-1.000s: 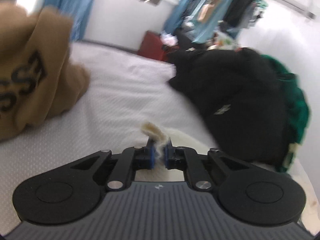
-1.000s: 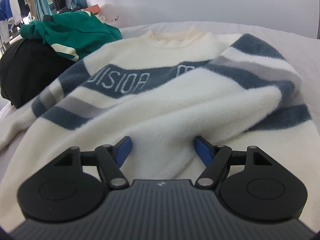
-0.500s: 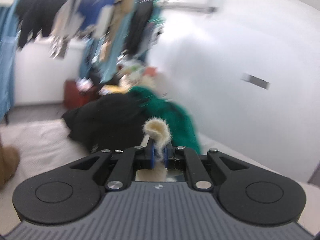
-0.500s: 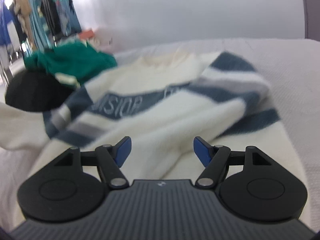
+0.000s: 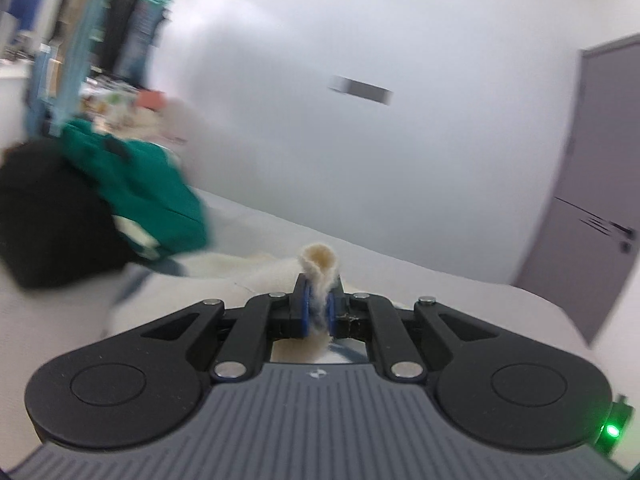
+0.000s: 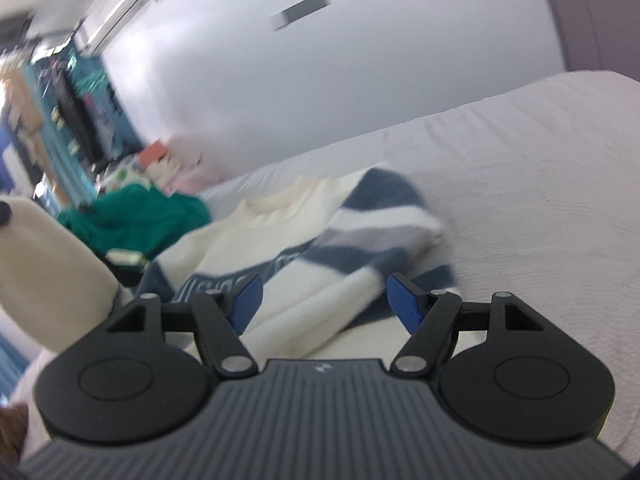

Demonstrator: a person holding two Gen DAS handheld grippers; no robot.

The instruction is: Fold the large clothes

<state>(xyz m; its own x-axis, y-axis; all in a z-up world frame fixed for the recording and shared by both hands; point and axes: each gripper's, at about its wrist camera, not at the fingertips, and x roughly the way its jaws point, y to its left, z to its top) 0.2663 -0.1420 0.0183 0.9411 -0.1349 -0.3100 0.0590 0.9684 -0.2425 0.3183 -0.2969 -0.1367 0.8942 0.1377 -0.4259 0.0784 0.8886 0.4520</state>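
Observation:
A cream sweater [image 6: 288, 236] with blue and grey stripes lies spread on the white bed [image 6: 540, 184]. My left gripper [image 5: 318, 306] is shut on a fuzzy cream edge of that sweater [image 5: 319, 264], which pokes up above the blue pads. The lifted cream cloth [image 6: 44, 268] hangs at the left of the right wrist view. My right gripper [image 6: 324, 300] stands open above the sweater's near part, with nothing pressed between its blue fingers [image 6: 404, 304].
A green garment [image 5: 148, 184] and a black garment [image 5: 52, 216] are piled at the bed's far left. Hanging clothes [image 6: 76, 112] fill the back left. A white wall runs behind the bed, with a grey door [image 5: 592, 208] at the right.
My left gripper has swung far to the right and upward, carrying the cream sweater edge; the brown hoodie has left its view. My right gripper pulled back, rose and rolled, staying open.

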